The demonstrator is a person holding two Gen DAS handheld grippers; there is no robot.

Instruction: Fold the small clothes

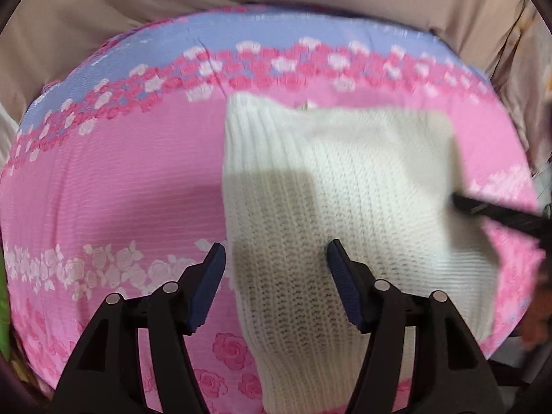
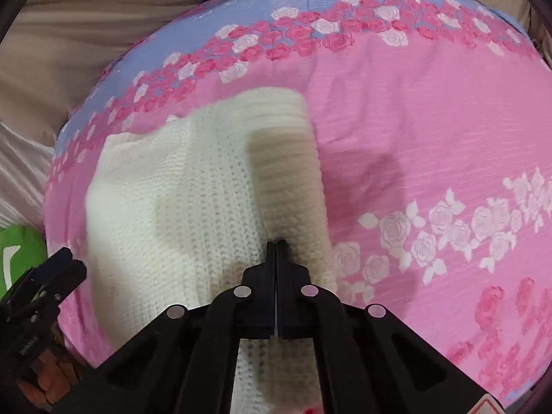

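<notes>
- So we've got a white knitted sweater (image 1: 331, 189) lying on a pink bedsheet with roses (image 1: 120, 179). In the left wrist view it fills the middle and runs out toward 3 o'clock, with one end trailing down to 6 o'clock.
- Our right gripper (image 2: 276, 243) has its fingers pressed together on a fold of the knit, near the sweater's edge at about 5 o'clock in its own view. A strip of the sweater looks doubled over along that side, from 12 down to 5 o'clock.
- Our left gripper (image 1: 276, 252) is spread wide and holding nothing. It hangs just over the sweater's lower part, one finger above the sheet, the other above the knit.
- Progress guess: we're early to mid fold. One side seems turned in, but the rest is one big flat panel, so it's not a tidy bundle yet.
- What's left, as we see it: bring the other side in, then fold it in half.
- Whether there are sleeves tucked under, we can't tell.
</notes>
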